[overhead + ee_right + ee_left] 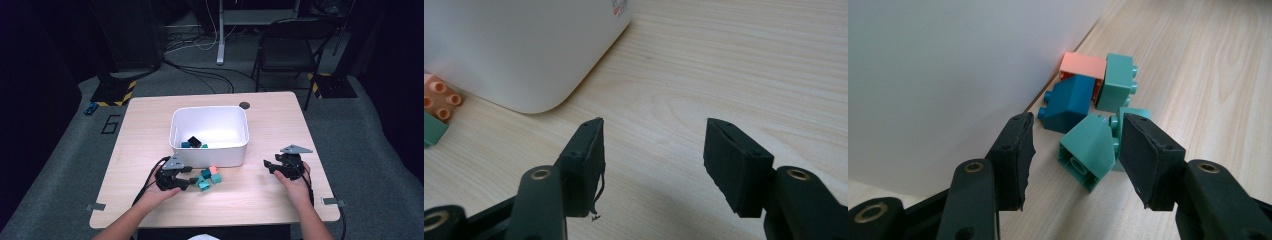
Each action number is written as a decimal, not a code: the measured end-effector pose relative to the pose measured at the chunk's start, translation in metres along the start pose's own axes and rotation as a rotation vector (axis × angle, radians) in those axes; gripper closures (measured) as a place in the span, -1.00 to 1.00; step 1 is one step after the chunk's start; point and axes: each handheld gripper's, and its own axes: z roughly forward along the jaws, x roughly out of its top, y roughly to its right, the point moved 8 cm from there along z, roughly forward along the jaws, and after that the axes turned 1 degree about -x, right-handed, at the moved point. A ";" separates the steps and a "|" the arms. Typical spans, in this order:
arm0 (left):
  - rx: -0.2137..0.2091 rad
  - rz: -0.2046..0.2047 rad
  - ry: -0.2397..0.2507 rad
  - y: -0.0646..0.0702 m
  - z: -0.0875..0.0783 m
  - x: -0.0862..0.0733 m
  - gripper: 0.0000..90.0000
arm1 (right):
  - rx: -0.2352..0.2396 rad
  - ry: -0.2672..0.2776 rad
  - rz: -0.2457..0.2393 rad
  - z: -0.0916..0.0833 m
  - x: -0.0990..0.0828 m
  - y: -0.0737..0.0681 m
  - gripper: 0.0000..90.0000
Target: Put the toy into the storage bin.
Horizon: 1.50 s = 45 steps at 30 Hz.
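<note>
The wooden table (150,130) carries a white bin (209,136) near its middle, with a few blocks already inside, which suggests the loose ones are being sorted into it. A small heap of blocks (207,178) lies touching the bin's near wall, at about 6 o'clock from it. The left gripper (187,181) sits at 9 o'clock of the heap, jaws apart, not yet pressing on the nearest green block (1087,151) (it lies tilted between them). The right gripper (269,166) waits at 3 o'clock, well apart from the heap, jaws wide over bare wood.
</note>
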 end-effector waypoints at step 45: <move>-0.015 0.017 -0.076 0.006 0.035 -0.014 0.20 | -0.005 -0.004 -0.008 -0.002 -0.002 0.003 -0.08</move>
